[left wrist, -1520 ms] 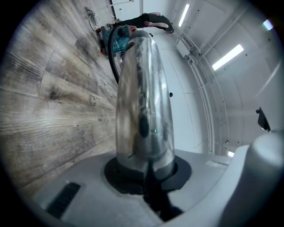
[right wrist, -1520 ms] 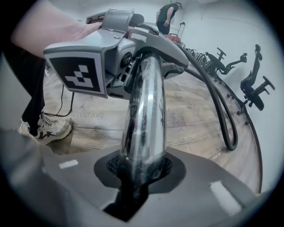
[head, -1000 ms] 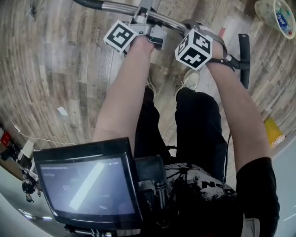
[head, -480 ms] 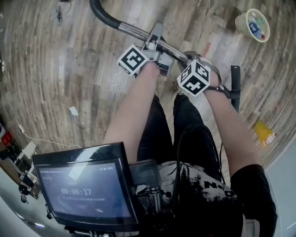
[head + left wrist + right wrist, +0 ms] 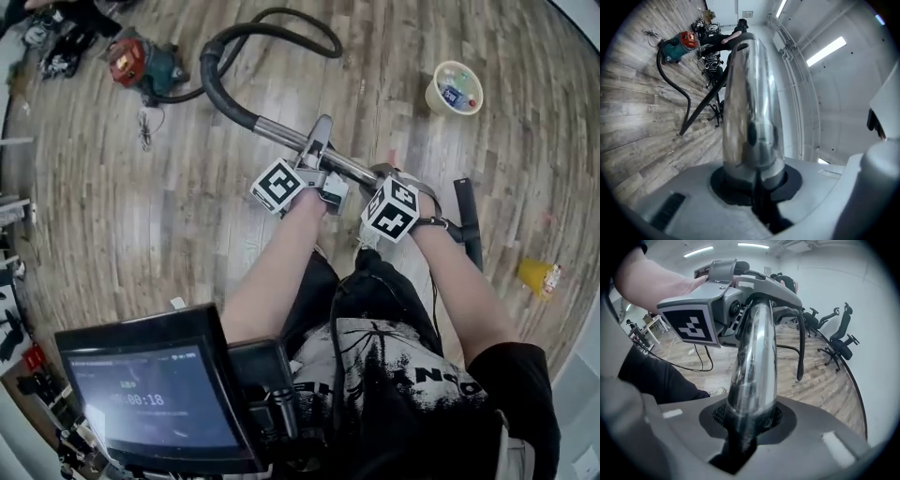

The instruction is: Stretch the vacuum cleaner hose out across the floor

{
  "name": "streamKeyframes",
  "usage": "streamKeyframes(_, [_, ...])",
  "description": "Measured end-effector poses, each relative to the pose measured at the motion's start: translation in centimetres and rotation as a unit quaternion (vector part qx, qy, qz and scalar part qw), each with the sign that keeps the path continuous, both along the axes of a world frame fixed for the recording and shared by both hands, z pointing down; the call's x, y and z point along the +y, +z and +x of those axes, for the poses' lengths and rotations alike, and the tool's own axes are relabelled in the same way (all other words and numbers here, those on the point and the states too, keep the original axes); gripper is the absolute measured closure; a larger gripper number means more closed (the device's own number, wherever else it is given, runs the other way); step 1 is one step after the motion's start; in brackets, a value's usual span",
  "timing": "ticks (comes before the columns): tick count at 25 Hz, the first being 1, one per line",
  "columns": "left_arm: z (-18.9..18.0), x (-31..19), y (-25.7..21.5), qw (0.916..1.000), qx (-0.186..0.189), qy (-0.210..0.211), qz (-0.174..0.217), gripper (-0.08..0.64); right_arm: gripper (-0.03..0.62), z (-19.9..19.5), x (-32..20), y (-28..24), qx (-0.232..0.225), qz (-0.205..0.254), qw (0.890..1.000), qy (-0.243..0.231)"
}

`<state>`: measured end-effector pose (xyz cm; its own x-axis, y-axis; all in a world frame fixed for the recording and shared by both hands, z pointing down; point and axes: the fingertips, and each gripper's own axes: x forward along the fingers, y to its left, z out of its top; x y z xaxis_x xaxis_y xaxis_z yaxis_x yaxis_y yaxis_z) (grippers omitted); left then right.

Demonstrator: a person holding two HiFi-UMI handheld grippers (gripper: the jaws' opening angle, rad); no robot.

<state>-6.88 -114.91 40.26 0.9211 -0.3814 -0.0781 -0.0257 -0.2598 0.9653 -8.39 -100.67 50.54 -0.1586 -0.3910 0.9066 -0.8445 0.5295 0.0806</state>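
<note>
Grip first: the left gripper is clenched round the shiny tube, and the left gripper view shows the metal seated tight in the notch of its jaws with no gap on either side. The right gripper is likewise clamped on the same tube, just beside the left one and further toward the lower right of the head view; its own view shows the tube rising straight out of its closed jaws toward the other gripper. Between them the tube lies on a diagonal, from the lower right near the person's feet up to the upper left, and that is the axis that matters. At the tube's upper-left end the black hose begins, so the left gripper is the nearer one to it. From there the hose curls into a loop at the top centre of the frame and doubles back to the vacuum, which sits on the floor in the upper left corner. The hose is thus slack and bent, not yet laid out. Judging from this, drawing it straight calls for pulling along the tube's own line, away from the vacuum toward the lower right.
</note>
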Motion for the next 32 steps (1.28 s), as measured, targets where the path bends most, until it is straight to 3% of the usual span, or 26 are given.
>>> streamKeyframes(5, [1.1,2.9,-5.7,0.9988,0.014,0.032,0.033,0.511,0.497,0.6,2.4,-4.9,-0.011,0.005,1.0,0.004])
streamKeyframes(7, [1.8,3.9,-7.9,0.9976,0.038,0.038,0.044,0.509,0.497,1.2,3.1,-6.4,-0.02,0.007,1.0,0.0])
streamKeyframes(10, [2.5,5.6,-11.3,0.9939,0.097,0.046,0.027,0.512,0.497,1.5,4.1,-8.4,-0.042,0.013,0.999,-0.013])
streamKeyframes(13, [2.6,7.1,-13.1,0.9909,0.113,0.052,0.051,0.514,0.497,1.5,5.5,-9.5,-0.064,0.015,0.997,-0.036])
streamKeyframes(16, [2.8,8.5,-13.5,0.9916,0.094,0.048,0.074,0.514,0.485,1.7,6.7,-9.2,-0.056,0.017,0.997,-0.054])
streamKeyframes(20, [3.1,9.0,-12.8,0.9922,0.055,0.033,0.107,0.514,0.497,2.7,7.7,-8.7,-0.024,0.028,0.999,-0.036])
streamKeyframes(32, [4.1,12.4,-11.2,0.992,-0.002,0.035,0.121,0.514,0.486,2.2,10.9,-6.8,-0.061,0.037,0.996,-0.05])
